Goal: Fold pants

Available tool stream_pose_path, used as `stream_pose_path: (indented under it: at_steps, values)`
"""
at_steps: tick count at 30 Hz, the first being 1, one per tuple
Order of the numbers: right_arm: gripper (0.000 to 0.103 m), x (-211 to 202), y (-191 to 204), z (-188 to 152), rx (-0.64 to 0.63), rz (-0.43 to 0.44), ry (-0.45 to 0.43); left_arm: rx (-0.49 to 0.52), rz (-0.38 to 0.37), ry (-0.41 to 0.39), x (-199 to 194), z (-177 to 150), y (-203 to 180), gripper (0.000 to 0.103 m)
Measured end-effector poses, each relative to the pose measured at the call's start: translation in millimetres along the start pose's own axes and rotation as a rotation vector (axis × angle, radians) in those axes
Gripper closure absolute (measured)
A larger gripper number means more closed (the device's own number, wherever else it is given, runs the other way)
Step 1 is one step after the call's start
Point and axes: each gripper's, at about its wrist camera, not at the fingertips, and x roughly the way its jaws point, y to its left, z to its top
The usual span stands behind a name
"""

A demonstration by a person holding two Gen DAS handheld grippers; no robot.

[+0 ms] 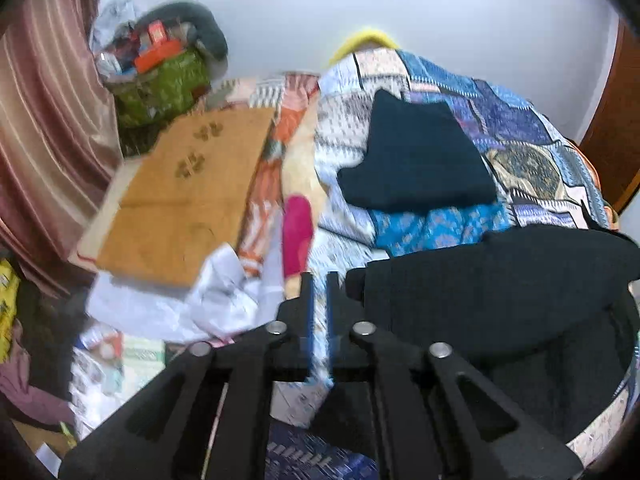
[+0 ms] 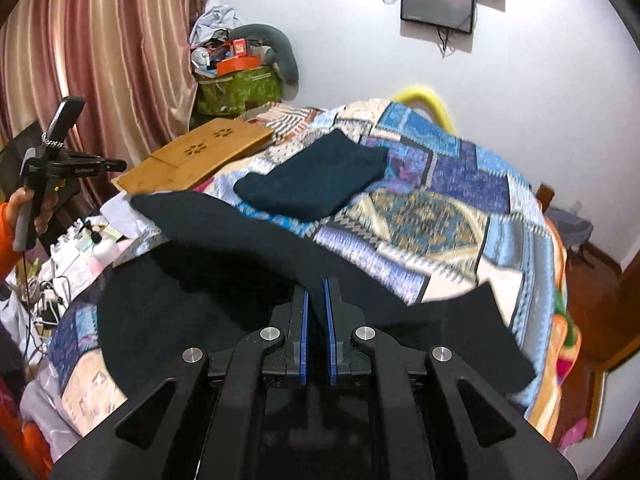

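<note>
Black pants point(image 2: 224, 280) lie on the patchwork bedspread point(image 2: 440, 216), lifted and draped at the near edge. My right gripper point(image 2: 316, 292) is shut on the pants' fabric, which rises between its blue pads point(image 2: 304, 328). In the left wrist view the same pants point(image 1: 500, 300) hang to the right of my left gripper point(image 1: 319, 280). Its jaws are nearly closed with nothing between them, and the bedspread point(image 1: 348, 148) shows through the gap. A folded dark garment point(image 1: 416, 152) lies further back on the bed; it also shows in the right wrist view point(image 2: 312, 180).
A wooden lap board point(image 1: 188, 196) lies at the bed's left edge beside white cloth point(image 1: 208, 296) and a pink item point(image 1: 298, 232). A green bag of clutter point(image 1: 160, 84) and curtains point(image 2: 100, 60) stand behind. The left gripper's handle point(image 2: 44, 164) shows in the right wrist view.
</note>
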Motion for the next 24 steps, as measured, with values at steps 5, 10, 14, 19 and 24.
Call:
stream_pose_path:
  at_steps: [5, 10, 14, 19, 24]
  values:
    - [0.097, 9.4, 5.2, -24.5, 0.010, -0.006, 0.051, -0.078, -0.067, 0.077, 32.7, -16.2, 2.5, 0.030]
    - [0.097, 15.6, 7.1, -41.1, 0.006, -0.009, 0.079, -0.144, -0.158, 0.223, 70.3, -41.2, 0.6, 0.030]
    - [0.097, 19.7, 7.3, -48.4, 0.023, 0.003, 0.087, -0.206, -0.267, 0.333, 94.8, -68.5, -5.5, 0.030]
    - [0.096, 28.6, 3.0, -51.5, 0.056, 0.025, 0.106, -0.272, -0.371, 0.411, 114.8, -85.6, -11.7, 0.030]
    - [0.096, 32.6, -0.8, -52.4, 0.078, 0.031, 0.113, -0.271, -0.448, 0.401, 113.5, -77.8, -21.2, 0.032]
